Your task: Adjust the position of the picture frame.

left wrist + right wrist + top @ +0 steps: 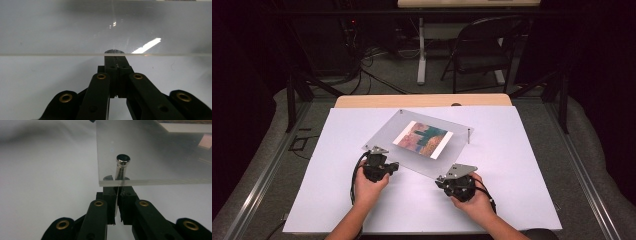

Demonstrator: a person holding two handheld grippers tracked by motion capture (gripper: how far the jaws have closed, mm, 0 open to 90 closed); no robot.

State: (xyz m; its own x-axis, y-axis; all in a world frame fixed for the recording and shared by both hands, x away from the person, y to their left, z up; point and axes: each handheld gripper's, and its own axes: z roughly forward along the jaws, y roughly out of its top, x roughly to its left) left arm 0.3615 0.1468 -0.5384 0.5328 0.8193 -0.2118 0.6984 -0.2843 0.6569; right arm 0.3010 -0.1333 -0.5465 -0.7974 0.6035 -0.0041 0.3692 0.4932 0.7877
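You hold the left gripper [388,166] and the right gripper [445,178] at the near edge of the clear acrylic panel [387,136]. Both pairs of jaws are closed: the left on the panel's edge [62,54], the right on a metal standoff pin [122,166] at its corner. I think this keeps the smooth, stiff sheet level. Farther, a colourful print [423,139] lies under it, above the white table cover [512,190].

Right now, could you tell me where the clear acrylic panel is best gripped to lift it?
Grip the clear acrylic panel by its thin near edge, coming level from the person's side: it stands raised on metal posts, so jaws slip over and under, as the left gripper and right gripper do.
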